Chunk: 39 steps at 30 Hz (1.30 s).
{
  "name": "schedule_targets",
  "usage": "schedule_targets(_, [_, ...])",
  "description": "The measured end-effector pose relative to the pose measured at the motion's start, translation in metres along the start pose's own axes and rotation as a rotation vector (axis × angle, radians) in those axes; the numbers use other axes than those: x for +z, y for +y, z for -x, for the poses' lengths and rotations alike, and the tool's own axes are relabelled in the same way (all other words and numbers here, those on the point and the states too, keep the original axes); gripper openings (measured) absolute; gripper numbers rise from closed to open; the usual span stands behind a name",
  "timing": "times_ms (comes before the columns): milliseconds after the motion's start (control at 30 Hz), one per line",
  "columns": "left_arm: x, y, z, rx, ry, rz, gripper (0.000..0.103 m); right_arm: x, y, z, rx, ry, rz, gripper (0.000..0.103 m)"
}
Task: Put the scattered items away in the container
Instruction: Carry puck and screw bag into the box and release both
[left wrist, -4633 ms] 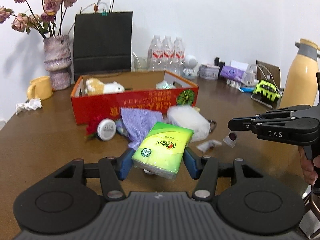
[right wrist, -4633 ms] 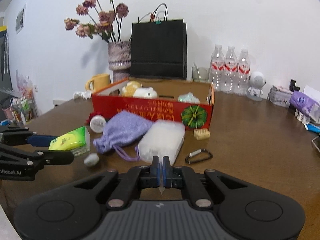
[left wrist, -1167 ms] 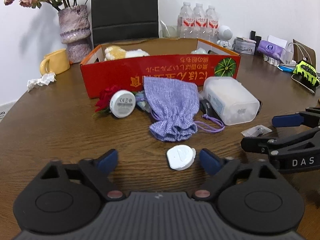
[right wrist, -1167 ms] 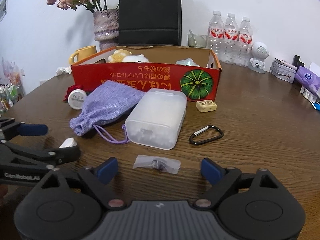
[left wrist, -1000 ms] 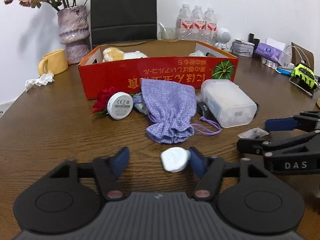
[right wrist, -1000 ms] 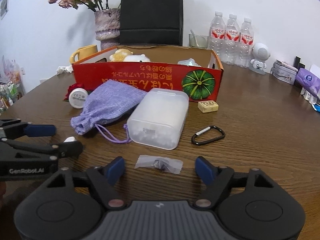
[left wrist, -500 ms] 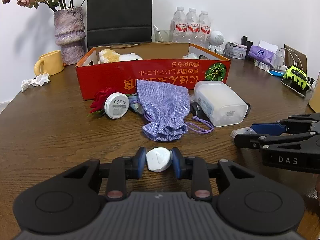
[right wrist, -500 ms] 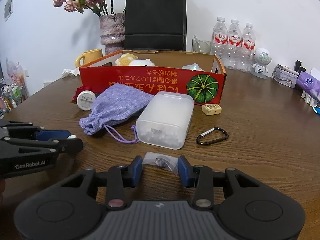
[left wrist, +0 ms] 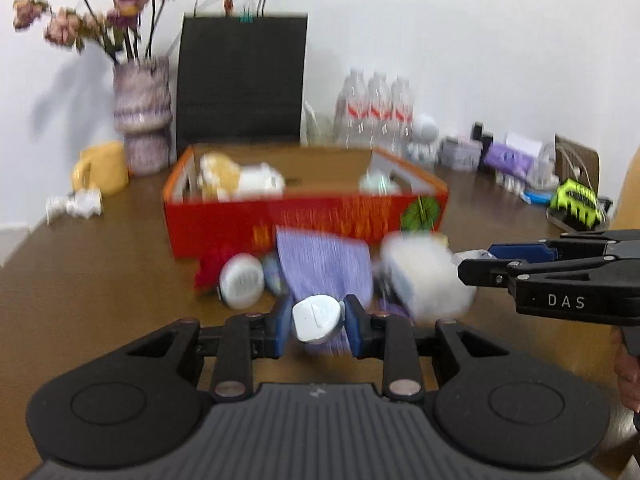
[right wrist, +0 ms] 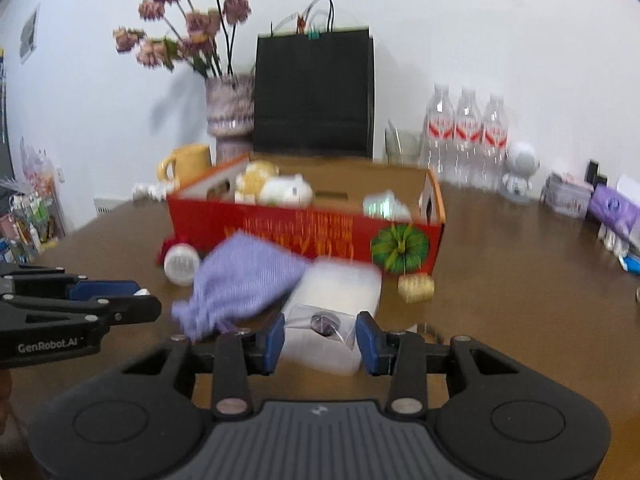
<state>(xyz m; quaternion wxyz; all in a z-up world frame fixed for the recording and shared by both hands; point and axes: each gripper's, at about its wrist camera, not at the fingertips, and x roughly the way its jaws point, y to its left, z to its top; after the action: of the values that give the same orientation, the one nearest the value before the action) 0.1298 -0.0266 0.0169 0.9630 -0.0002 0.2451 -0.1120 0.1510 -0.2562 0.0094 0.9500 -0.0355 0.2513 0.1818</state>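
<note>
Your left tongs (left wrist: 318, 322) pinch a smooth white case (left wrist: 318, 317); your right tongs (right wrist: 320, 336) pinch a crinkly clear packet (right wrist: 320, 324), short of the red cardboard box (right wrist: 320, 226).

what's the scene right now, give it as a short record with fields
left tongs: shut on small white case
right tongs: shut on clear packet with a dark piece inside
container: red box, open top, already holds plush toys
left on table: purple pouch, frosted plastic box, round white disc, small yellow block
table: brown wooden table
</note>
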Motion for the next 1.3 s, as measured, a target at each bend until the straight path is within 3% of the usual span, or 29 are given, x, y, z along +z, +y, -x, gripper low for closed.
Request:
schedule_targets(233, [0.066,0.019,-0.029,0.038,-0.109,0.042,0.029,0.065,-0.002,-0.032,-0.004,-0.086,0.019,0.038])
schedule_targets(467, [0.109,0.05,-0.089,0.067,-0.12,0.165,0.029,0.108,-0.015,-0.105,0.016,-0.051,-0.03,0.038])
schedule_targets(733, [0.116,0.069,-0.159,0.057,-0.038,0.167,0.029,0.117,-0.026,-0.185,0.041,0.049,-0.078,0.038])
schedule_targets(1000, [0.109,0.076,-0.189,0.062,0.027,0.161,0.031,0.113,-0.025,-0.216,0.025,0.108,-0.043,0.043])
schedule_targets(1033, [0.11,0.077,-0.19,0.065,0.022,0.159,0.034,0.113,-0.024,-0.217,0.021,0.109,-0.041,0.047])
schedule_targets(1100, [0.112,0.077,-0.189,0.078,0.012,0.16,0.059,0.113,-0.024,-0.218,0.014,0.111,-0.032,0.073])
schedule_targets(1133, [0.112,0.077,-0.188,0.09,0.009,0.16,0.067,0.113,-0.024,-0.217,0.008,0.109,-0.028,0.079])
schedule_targets(1167, [0.112,0.076,-0.187,0.1,0.008,0.158,0.082,0.113,-0.023,-0.217,0.001,0.107,-0.023,0.087])
schedule_targets(1267, [0.113,0.077,-0.185,0.123,-0.004,0.16,0.102,0.113,-0.024,-0.216,-0.01,0.119,-0.022,0.092])
schedule_targets(1300, [0.113,0.077,-0.184,0.13,-0.013,0.162,0.103,0.113,-0.024,-0.216,-0.015,0.125,-0.024,0.095])
